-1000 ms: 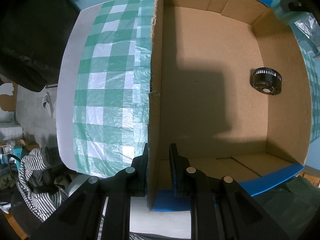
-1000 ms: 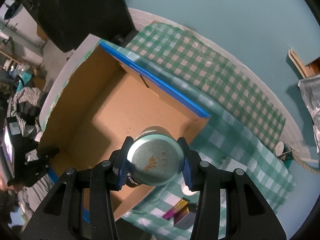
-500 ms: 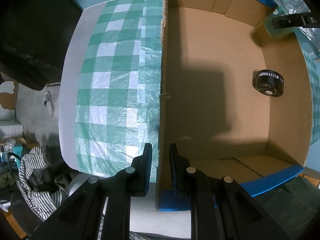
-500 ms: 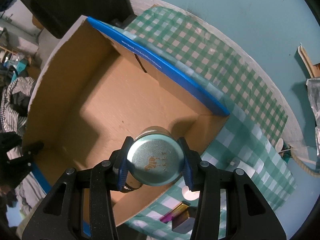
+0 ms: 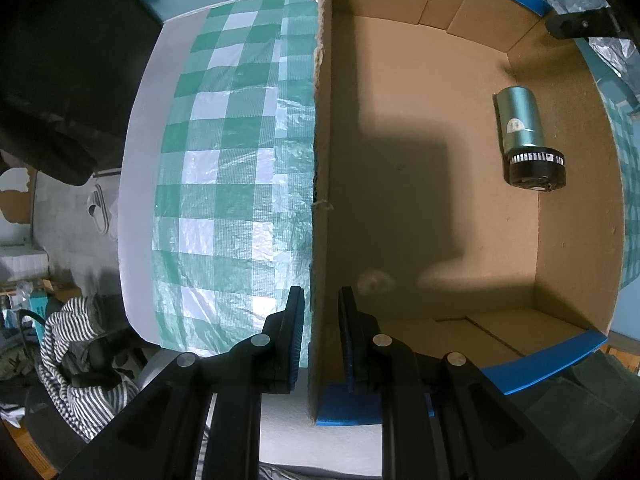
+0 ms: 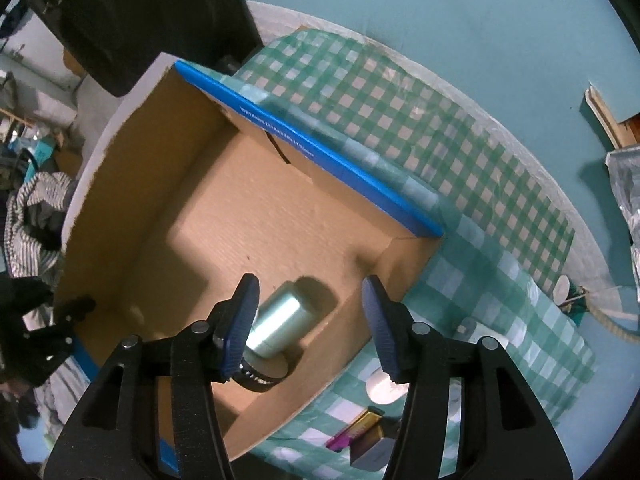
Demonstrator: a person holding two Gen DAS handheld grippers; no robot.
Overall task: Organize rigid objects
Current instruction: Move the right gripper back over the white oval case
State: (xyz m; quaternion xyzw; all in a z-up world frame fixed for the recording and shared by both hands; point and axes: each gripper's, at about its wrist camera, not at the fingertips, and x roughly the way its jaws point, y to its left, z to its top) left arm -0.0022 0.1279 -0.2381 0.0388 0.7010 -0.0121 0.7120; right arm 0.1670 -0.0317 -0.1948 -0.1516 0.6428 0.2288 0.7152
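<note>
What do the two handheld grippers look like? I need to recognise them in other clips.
Both the left gripper and right gripper share one build: matte black angular plastic arms, round silver rivets at the joints, and flat fingers faced with ribbed blue pads. No cables, markings or sleeves show.

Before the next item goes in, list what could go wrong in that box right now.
1. The teal canister lies on its side on the cardboard box floor, one end against the black ribbed disc; it may roll.
2. The right gripper, jaws opening with nothing between them, hangs just above the canister; dipping could knock it.
3. The left gripper straddles the box wall; pulling could shift the box.
</note>
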